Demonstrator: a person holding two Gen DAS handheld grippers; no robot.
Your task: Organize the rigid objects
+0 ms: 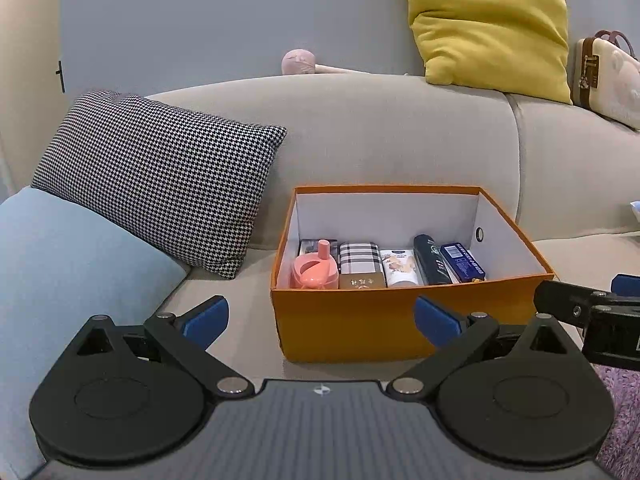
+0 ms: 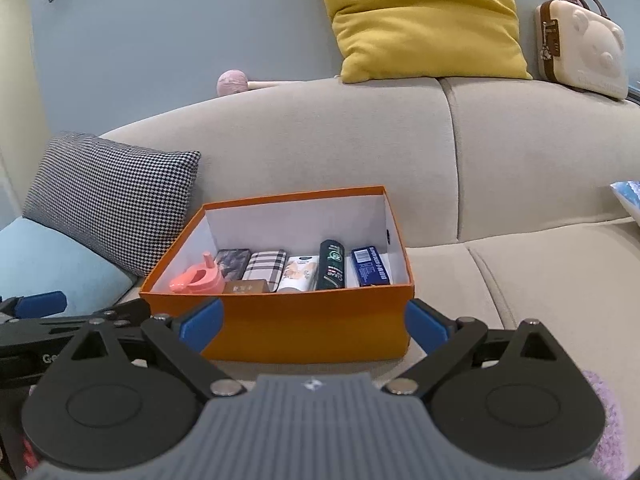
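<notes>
One orange box [image 2: 312, 328] sits just ahead of the jaws, holding seven items: one pink cup [image 2: 198, 280], one dark case [image 2: 233, 263], one plaid case [image 2: 266, 267], one brown box [image 2: 245, 288], one white tube [image 2: 299, 274], one dark bottle [image 2: 331, 266], one blue box [image 2: 370, 266]. Beyond it are three cushions: one houndstooth cushion [image 2: 108, 200], one yellow cushion [image 2: 424, 20], one light blue cushion [image 2: 52, 268].

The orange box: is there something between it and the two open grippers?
Nothing visible. The orange box sits on the sofa seat directly ahead of the left gripper and right gripper, both open and empty, its near wall unobstructed.
</notes>
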